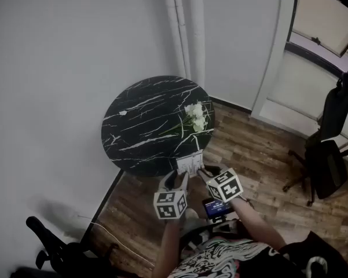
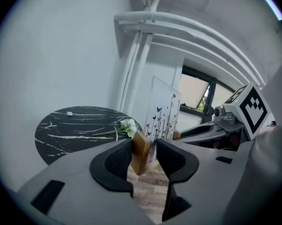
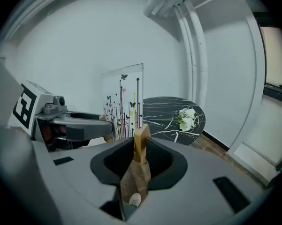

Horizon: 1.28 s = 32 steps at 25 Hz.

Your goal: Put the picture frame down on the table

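Head view shows the picture frame [image 1: 190,164] held upright in the air at the five o'clock edge of the round black marble table [image 1: 140,106], over the wood floor and not yet over the tabletop. It is a clear pane printed with stems and butterflies, standing in a wooden foot at each end. The left gripper [image 1: 175,182] has the foot at the pane's seven o'clock corner, and its jaws stand wide but are filled by the block and the pane's edge. The right gripper [image 1: 210,173] is pinched tight on the other foot [image 3: 141,142], at the five o'clock corner.

White flowers [image 1: 194,117] lie on the tabletop at about three o'clock, their stems running toward the centre, just beyond the frame at its twelve o'clock.

Several things could go wrong from here:
- If the frame is carried forward too low, the feet may strike the table rim and twist in the jaws.
- If it is set down straight ahead, it may land on the blooms and rock. The bare marble toward nine o'clock looks safer.
- Each gripper holds only a foot, so pulling the hands apart or tilting them unevenly might work the pane loose from its slots.
- Letting go with one side first would likely tip the frame.
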### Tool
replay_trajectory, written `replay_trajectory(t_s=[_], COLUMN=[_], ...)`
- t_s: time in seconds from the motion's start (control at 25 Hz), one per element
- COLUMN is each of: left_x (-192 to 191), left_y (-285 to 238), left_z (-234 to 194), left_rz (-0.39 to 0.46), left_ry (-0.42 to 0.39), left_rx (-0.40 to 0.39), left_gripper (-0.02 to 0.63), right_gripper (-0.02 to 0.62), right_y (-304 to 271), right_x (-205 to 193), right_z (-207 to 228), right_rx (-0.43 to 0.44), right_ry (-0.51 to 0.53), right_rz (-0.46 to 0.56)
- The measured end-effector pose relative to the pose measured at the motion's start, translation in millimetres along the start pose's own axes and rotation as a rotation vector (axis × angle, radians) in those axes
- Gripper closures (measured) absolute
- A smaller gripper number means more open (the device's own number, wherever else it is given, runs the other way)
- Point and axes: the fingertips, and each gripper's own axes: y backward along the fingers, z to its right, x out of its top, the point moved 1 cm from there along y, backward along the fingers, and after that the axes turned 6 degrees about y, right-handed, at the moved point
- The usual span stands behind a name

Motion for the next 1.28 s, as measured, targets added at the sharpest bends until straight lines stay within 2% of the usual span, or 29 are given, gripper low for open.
replay_trajectory(t_s=[0.32,0.8,1.28], left_x=[-15,-25,-20], left_y=[15,26,14], left_z=[0,15,19], left_rz=[-0.002,0.011,-0.023], left_ry=[0.036,0.038,0.010], left_rx=[0.005,0.008,-0.014], left_gripper=[0.433,0.434,0.436], right_gripper=[0.509,0.509,0.509], right_y=[7,23,23], right_x=[-11,-19,-21], right_z=[-16,-21,-9], right_rx=[0.029,0.024,0.016], right_ry=[-0.025,-0.012,-0.059], right_rz=[-0.004,0.015,0.036])
